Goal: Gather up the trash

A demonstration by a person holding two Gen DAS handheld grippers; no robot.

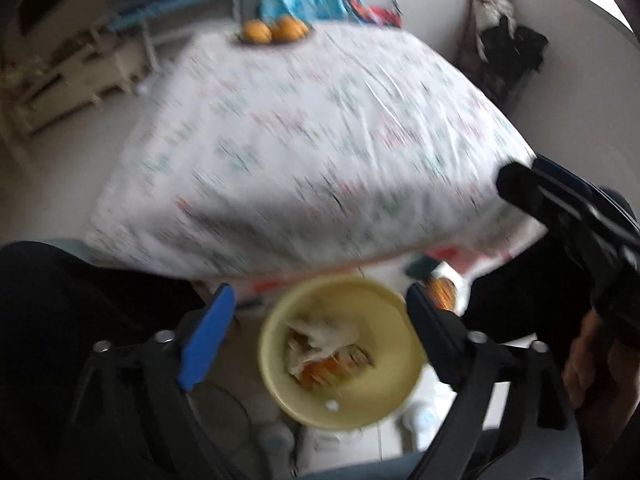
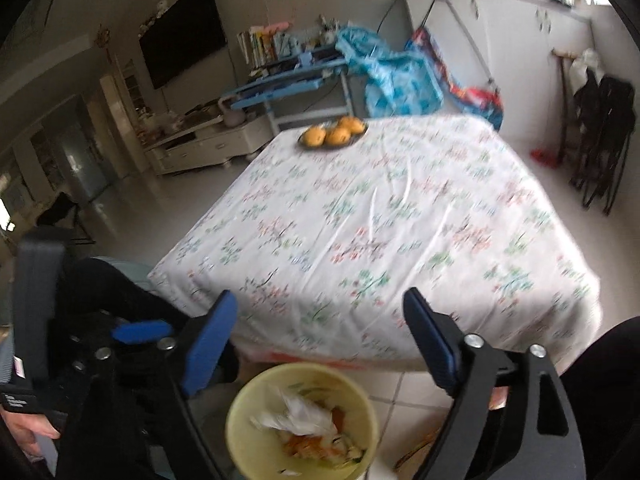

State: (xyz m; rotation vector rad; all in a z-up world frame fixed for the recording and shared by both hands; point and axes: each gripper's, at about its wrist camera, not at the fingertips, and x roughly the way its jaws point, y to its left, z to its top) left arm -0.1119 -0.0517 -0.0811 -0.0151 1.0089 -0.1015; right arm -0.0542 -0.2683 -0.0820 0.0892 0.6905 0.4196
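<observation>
Both your left claw (image 1: pixel 320 328) and right claw (image 2: pixel 320 344) are spread and empty; the trash (image 1: pixel 324 350) lies in the yellow bin (image 1: pixel 276 380) at bottom centre. Lift clear before scanning the bench (image 2: pixel 400 220).

Left gripper (image 1: pixel 318 320) poised above a pale yellow bin (image 1: pixel 340 354), jaws spread wide with nothing between them.

The bin stands on the floor just below the near edge of the bench (image 1: pixel 312 148), which wears a white floral cloth; crumpled white paper (image 1: pixel 320 340) and orange scraps (image 1: pixel 324 372) lie inside. Oranges (image 1: pixel 274 30) sit at the bench's far edge. The right gripper (image 1: pixel 568 216) shows by the bench's near right corner.
</observation>
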